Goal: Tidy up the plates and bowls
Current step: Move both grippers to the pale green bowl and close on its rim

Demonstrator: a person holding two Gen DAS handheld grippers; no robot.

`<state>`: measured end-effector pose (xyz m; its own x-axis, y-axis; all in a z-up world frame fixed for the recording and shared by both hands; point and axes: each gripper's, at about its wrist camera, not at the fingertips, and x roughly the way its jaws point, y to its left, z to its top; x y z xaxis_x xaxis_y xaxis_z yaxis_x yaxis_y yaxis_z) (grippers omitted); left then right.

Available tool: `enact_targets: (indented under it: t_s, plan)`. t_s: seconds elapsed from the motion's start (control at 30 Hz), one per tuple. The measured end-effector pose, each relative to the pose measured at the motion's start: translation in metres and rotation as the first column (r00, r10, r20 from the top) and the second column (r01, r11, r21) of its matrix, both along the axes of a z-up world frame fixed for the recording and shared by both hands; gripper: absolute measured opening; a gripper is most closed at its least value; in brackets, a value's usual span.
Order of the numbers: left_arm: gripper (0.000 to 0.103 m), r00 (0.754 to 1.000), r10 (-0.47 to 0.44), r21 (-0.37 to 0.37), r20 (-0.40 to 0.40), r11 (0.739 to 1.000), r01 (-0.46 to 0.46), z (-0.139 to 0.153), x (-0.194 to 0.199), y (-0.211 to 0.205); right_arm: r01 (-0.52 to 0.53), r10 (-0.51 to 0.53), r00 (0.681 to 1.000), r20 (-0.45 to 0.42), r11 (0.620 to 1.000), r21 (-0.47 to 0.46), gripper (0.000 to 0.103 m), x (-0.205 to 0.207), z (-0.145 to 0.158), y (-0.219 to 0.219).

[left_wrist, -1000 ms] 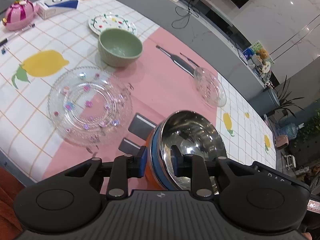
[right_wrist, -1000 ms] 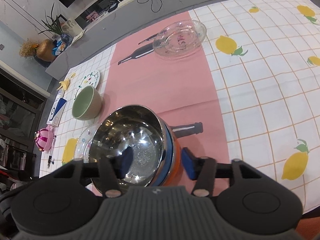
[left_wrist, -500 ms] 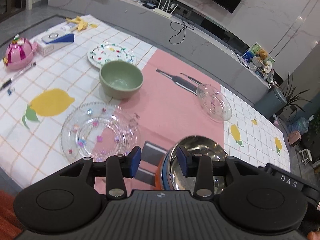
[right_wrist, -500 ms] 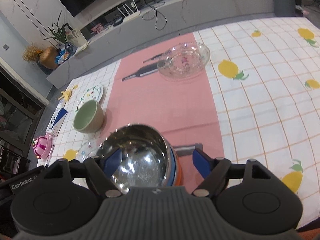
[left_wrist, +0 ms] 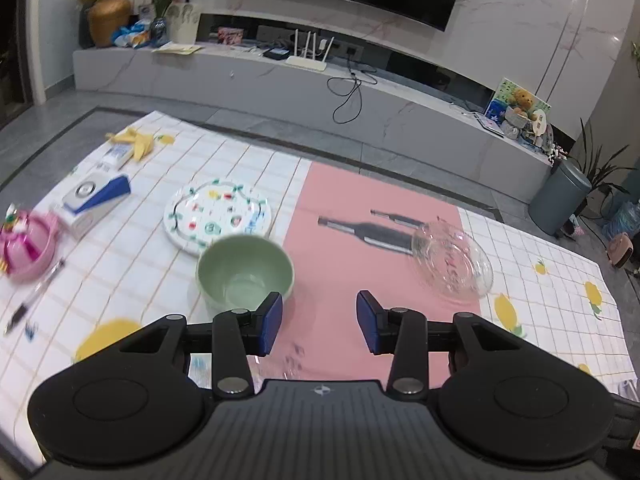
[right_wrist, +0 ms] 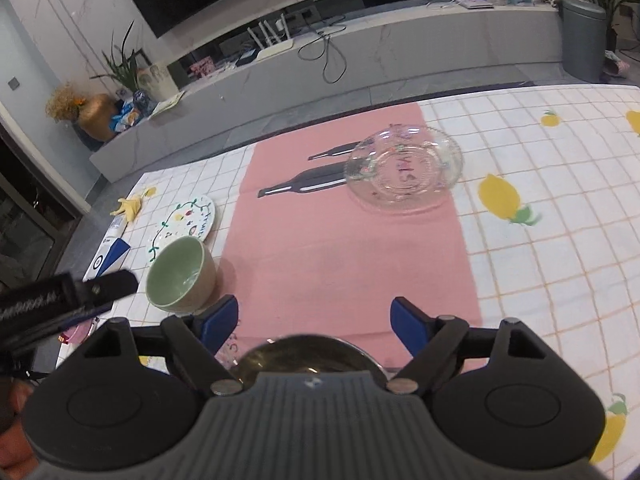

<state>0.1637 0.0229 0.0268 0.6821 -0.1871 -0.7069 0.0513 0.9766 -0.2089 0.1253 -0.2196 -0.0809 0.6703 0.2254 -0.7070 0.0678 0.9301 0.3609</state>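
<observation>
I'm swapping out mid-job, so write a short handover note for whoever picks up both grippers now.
Left gripper: jaws opening, nothing between them.
Right gripper: jaws opening, empty; the steel bowl sits just below it.
Green bowl stands beside the painted plate. Glass dish lies on the pink strip.
Done: steel bowl set down near the front edge.
Left: gather the green bowl, painted plate and glass dish.

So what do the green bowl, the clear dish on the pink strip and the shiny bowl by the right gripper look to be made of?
Green bowl: probably glazed ceramic; opaque, thick wall, soft sheen.
Clear dish: glass or clear plastic; the cloth shows through it, and the rim is ribbed.
Shiny bowl: likely polished steel; mirror-like reflections, only its rim shows.
</observation>
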Motion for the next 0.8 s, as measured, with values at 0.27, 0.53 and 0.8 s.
enact_targets:
  t_s: [0.27, 0.53, 0.8]
  plan:
    - [0.048, 0.992, 0.122, -0.04, 0.015, 0.992, -0.121, -0.015, 0.043, 0.054, -0.022, 0.026, 0.997, -0.075, 0.999, 0.049, 0.08, 0.053, 0.008, 0.025]
    - [0.048, 0.985, 0.162, -0.067, -0.051, 0.984, -0.166, -0.05, 0.072, 0.082, -0.054, 0.071, 0.982, -0.173, 0.994, 0.1, 0.065, 0.109, 0.001, 0.085]
    - [0.047, 0.964, 0.151, -0.162, -0.219, 0.969, -0.189, -0.083, 0.09, 0.104, -0.095, 0.098, 0.955, -0.281, 0.995, 0.023, 0.039, 0.145, -0.029, 0.134]
